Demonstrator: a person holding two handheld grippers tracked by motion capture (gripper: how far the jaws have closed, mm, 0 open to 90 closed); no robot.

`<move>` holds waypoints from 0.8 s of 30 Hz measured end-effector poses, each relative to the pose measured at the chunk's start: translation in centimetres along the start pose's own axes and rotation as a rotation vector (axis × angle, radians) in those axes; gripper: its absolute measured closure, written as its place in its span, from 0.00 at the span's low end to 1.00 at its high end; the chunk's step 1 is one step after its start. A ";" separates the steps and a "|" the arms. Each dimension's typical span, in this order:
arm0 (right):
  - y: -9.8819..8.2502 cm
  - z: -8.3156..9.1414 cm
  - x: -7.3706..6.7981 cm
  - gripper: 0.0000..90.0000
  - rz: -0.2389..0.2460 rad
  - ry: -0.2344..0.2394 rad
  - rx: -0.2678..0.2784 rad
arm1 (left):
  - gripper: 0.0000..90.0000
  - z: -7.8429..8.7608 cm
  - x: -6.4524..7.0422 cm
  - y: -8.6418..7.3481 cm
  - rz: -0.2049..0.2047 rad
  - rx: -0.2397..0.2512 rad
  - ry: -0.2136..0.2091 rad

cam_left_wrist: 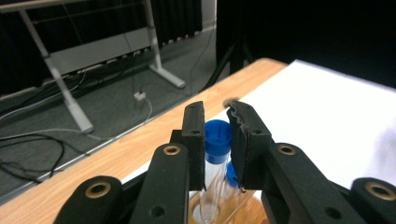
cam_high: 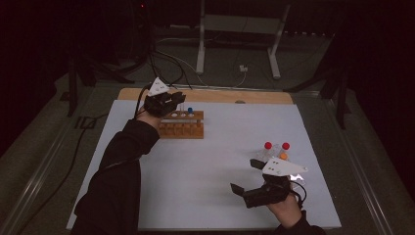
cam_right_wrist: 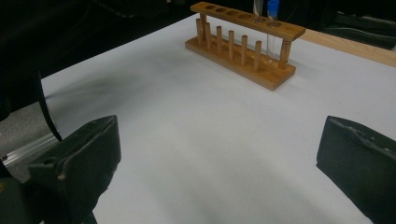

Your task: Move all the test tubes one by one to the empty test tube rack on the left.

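Low in the left gripper view, black jaws rising from the bottom edge, the left gripper (cam_left_wrist: pixel 218 140) clamped on a clear test tube with a blue cap (cam_left_wrist: pixel 217 142), cap pinched between the two pads at frame centre, glass body running down toward the bottom edge. Just right of it and lower, a second blue cap (cam_left_wrist: pixel 230 173) half hidden behind the right-hand pad, with the wooden rack (cam_left_wrist: pixel 252 207) showing under both at the bottom. In the high view, same gripper (cam_high: pixel 177 101) at upper left of centre, over the near-left end of the rack (cam_high: pixel 181 128), a blue-capped tube (cam_high: pixel 190 111) standing in the row of holes. At lower right of that view, the right gripper (cam_high: pixel 247 176) held in a hand, jaws wide apart with nothing between them; in the right gripper view, the two dark pads (cam_right_wrist: pixel 81 156) far to either side at the bottom, bare white sheet between, the rack (cam_right_wrist: pixel 243 44) well apart at top centre with a blue-capped tube (cam_right_wrist: pixel 272 28) upright at its right end. Just above the right gripper in the high view, a small cluster of capped tubes, two red caps (cam_high: pixel 268 145) and an orange one (cam_high: pixel 283 156), lying on the sheet. Underneath, a white cover (cam_high: pixel 220 161) over a wooden table (cam_high: pixel 215 95), a strip of wood bare along the far edge. Beyond, dim grey floor, loose cables (cam_high: pixel 166 63) and a white metal frame (cam_high: pixel 240 34) at the top.
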State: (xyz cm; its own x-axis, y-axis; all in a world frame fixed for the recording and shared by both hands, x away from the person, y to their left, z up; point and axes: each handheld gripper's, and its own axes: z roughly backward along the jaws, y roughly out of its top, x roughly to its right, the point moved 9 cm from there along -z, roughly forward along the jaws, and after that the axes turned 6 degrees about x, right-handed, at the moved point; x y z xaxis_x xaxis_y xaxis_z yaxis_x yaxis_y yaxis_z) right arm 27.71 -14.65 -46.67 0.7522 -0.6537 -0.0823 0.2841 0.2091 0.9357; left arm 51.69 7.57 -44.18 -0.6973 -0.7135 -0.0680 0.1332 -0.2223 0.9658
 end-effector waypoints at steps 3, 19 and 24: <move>0.0 0.1 0.1 0.00 0.001 -0.003 0.000 | 0.86 -0.4 0.0 -0.9 0.010 -0.010 -0.001; 0.0 0.2 0.3 0.00 -0.009 -0.004 0.008 | 0.86 -1.6 -0.1 -4.0 0.051 -0.045 0.019; 0.0 0.3 0.3 0.00 -0.007 -0.003 0.006 | 0.86 -1.9 0.0 -4.6 0.048 -0.058 0.020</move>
State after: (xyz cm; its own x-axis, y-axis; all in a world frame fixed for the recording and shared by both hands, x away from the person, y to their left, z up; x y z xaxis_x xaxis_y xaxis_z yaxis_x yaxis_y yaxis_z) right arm 27.74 -15.02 -46.55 0.7487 -0.6570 -0.0876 0.2854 0.2003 0.9372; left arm 52.42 7.29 -49.06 -0.6750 -0.7373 -0.0276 0.2068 -0.2250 0.9522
